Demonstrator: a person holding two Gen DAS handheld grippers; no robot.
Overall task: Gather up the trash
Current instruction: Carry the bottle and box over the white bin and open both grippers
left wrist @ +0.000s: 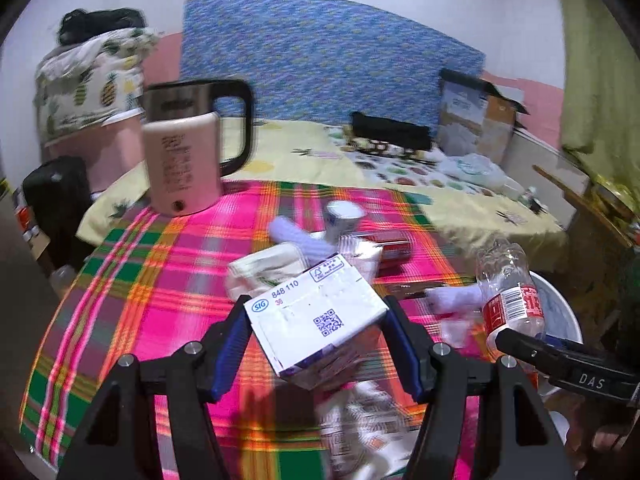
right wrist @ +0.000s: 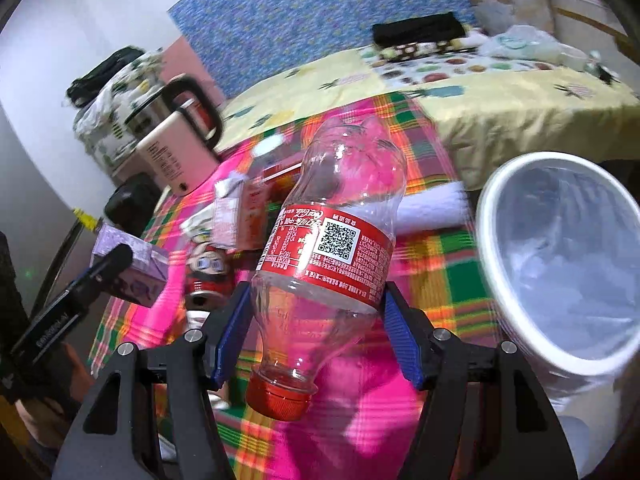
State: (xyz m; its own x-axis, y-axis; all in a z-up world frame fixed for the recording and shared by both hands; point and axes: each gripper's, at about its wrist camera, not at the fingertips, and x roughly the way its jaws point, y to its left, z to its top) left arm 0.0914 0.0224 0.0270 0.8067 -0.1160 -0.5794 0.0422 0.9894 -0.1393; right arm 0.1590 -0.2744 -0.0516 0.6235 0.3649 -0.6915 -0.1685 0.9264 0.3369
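My left gripper is shut on a white and purple drink carton, held above the plaid tablecloth; the carton also shows in the right wrist view. My right gripper is shut on an empty clear cola bottle with a red label and red cap, cap toward me; it also shows in the left wrist view. A white bin with a clear liner stands just right of the bottle. More trash lies on the cloth: a red can, small cartons, crumpled paper.
A pink electric kettle stands at the table's far left. Behind the table is a bed with a yellow sheet, a black case and a cardboard box. A black bag sits left of the table.
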